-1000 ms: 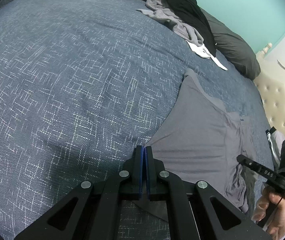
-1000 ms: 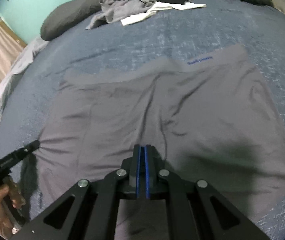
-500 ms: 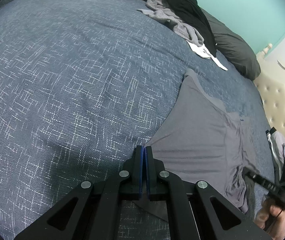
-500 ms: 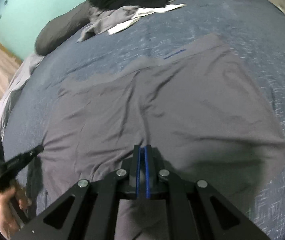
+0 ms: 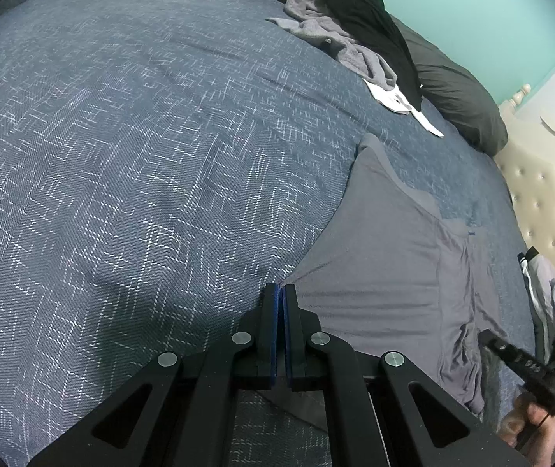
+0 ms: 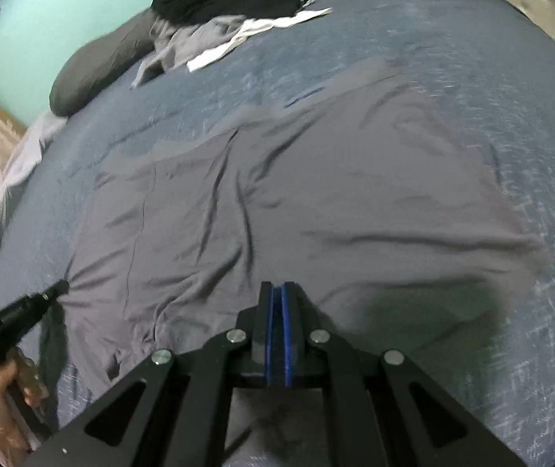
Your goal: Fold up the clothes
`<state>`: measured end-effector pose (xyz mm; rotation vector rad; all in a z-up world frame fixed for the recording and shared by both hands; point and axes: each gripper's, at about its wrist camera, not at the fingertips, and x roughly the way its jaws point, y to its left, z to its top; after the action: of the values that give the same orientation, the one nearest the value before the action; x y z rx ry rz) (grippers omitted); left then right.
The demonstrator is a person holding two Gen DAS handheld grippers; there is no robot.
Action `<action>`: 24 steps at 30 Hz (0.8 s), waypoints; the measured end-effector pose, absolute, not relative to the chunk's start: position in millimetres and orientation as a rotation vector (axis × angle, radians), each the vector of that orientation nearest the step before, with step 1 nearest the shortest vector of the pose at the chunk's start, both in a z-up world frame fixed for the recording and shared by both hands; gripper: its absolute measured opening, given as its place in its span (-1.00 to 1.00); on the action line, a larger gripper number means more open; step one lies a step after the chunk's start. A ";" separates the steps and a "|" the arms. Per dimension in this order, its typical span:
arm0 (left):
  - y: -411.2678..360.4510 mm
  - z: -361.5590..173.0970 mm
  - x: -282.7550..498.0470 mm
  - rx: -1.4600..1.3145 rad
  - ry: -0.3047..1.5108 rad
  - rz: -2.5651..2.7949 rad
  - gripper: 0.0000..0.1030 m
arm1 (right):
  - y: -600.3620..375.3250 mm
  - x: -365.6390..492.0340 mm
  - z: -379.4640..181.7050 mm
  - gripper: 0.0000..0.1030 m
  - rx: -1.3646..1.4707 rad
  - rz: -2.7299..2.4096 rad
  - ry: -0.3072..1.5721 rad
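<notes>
A grey garment (image 6: 297, 202) lies spread on the blue bedspread (image 5: 141, 155), wrinkled toward its near edge. In the left wrist view it (image 5: 386, 264) lies to the right. My left gripper (image 5: 280, 290) is shut on the garment's near corner; it also shows at the left of the right wrist view (image 6: 57, 286), pinching the cloth's edge. My right gripper (image 6: 276, 288) is shut on the garment's near hem at the middle, with cloth between the blue pads. It appears at the lower right of the left wrist view (image 5: 487, 336).
A pile of grey, black and white clothes (image 5: 355, 39) lies at the bed's far side by dark pillows (image 5: 456, 97). A tufted cream headboard (image 5: 550, 194) stands at the right. More clothes (image 5: 542, 288) lie by the headboard.
The right gripper has pulled back and swung, so the garment looks farther and shifted; the view is motion-blurred. The left gripper has stayed put on its corner.
</notes>
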<state>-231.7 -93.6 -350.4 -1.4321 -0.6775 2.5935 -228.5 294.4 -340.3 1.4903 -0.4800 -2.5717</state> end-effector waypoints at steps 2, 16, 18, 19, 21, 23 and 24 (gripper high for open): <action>-93.7 -350.3 -231.5 -1.432 -0.687 2.591 -0.96 | 307.0 -222.6 -334.8 -0.93 1.439 -2.610 -0.556; -92.2 -346.4 -226.1 -1.417 -0.706 2.590 -0.96 | 373.1 -202.4 -334.5 -0.88 1.322 -2.748 -0.848; -92.0 -346.9 -226.0 -1.419 -0.704 2.592 -0.96 | 388.2 -197.0 -331.0 -0.48 1.289 -2.774 -0.916; -92.1 -347.4 -226.5 -1.420 -0.707 2.592 -0.96 | 394.6 -195.3 -330.0 -0.35 1.270 -2.790 -0.946; -92.1 -348.7 -227.4 -1.423 -0.717 2.589 -0.96 | 406.5 -190.1 -328.6 -0.29 1.259 -2.823 -0.979; -92.2 -349.9 -228.2 -1.426 -0.727 2.586 -0.96 | 419.6 -184.4 -328.3 -0.29 1.263 -2.858 -1.015; -92.2 -350.0 -228.5 -1.427 -0.728 2.587 -0.96 | 426.0 -182.3 -328.6 -0.28 1.266 -2.870 -1.034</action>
<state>-228.5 -92.2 -350.0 -1.4265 -0.7281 2.5870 -182.3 426.0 -328.6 1.2655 -1.0336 -2.8701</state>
